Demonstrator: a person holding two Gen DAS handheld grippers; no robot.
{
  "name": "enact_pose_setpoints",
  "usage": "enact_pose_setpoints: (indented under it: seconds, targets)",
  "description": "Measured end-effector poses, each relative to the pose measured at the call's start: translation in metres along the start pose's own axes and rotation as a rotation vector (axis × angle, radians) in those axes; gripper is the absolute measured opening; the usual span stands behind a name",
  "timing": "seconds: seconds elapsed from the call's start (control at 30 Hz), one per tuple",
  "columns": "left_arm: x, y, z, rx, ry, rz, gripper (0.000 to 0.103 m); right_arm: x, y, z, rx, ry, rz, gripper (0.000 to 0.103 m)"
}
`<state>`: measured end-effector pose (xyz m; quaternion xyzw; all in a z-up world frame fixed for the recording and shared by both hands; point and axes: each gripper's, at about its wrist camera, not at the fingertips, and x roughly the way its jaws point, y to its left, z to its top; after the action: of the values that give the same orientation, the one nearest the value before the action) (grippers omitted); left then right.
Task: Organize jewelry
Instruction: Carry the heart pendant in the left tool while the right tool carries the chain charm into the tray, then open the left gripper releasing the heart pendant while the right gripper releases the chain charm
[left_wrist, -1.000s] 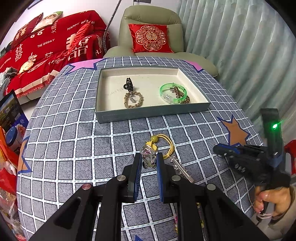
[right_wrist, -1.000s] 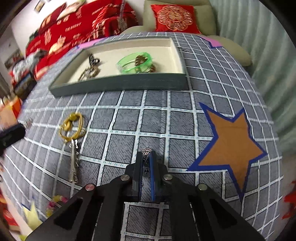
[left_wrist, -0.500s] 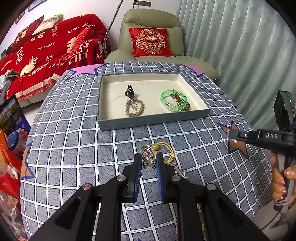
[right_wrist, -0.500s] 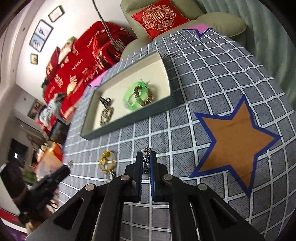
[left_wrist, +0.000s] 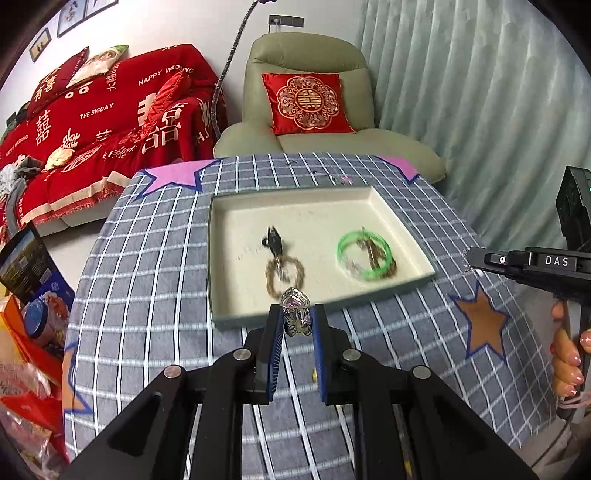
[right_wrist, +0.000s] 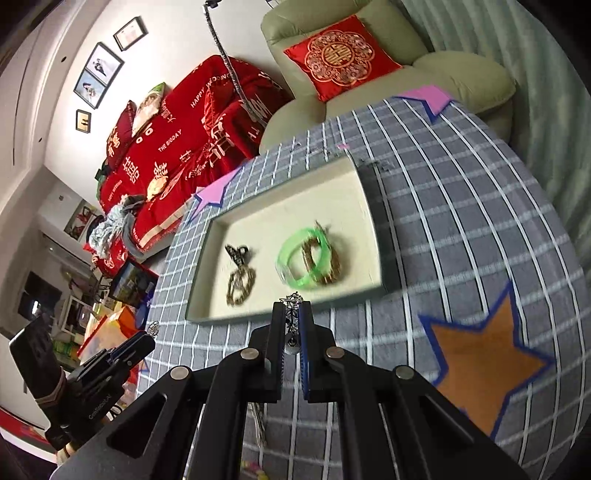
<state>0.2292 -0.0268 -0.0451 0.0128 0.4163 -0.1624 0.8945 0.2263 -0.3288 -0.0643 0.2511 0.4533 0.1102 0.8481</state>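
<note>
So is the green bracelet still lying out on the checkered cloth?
No, the green bracelet lies inside the tray, on its cream floor beside a black hair clip.

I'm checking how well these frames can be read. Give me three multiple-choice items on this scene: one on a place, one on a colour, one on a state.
1. Where does the green bangle lie?
A. in the tray
B. on the orange star
C. on the armchair

2. What colour is the cushion on the armchair?
A. blue
B. red
C. white

3. What is the left gripper doing?
A. hanging open and empty
B. holding a silver ring
C. gripping the tray's rim

Answers:
1 A, it rests on the tray's cream floor.
2 B, red with a gold emblem.
3 B, the ring sits between its jaws.
</note>
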Motion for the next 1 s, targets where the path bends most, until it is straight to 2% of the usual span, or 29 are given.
enact_pose_setpoints:
  seconds: [0.23, 0.47, 0.7, 1.0]
  targets:
    - [0.041, 0.003, 0.032, 0.014, 0.014, 0.016, 0.024, 0.032, 0.001, 0.043, 0.009, -0.004, -0.007, 0.008]
    - [0.094, 0.003, 0.043, 0.020, 0.050, 0.044, 0.024, 0.075, -0.005, 0.068, 0.005, 0.006, -0.049, 0.008]
    - [0.138, 0.009, 0.038, 0.005, 0.104, 0.062, 0.024, 0.113, -0.020, 0.071, 0.015, 0.027, -0.090, 0.008]
    - [0.157, 0.007, 0.033, 0.020, 0.127, 0.076, 0.024, 0.139, -0.027, 0.066, -0.007, 0.055, -0.131, 0.008]
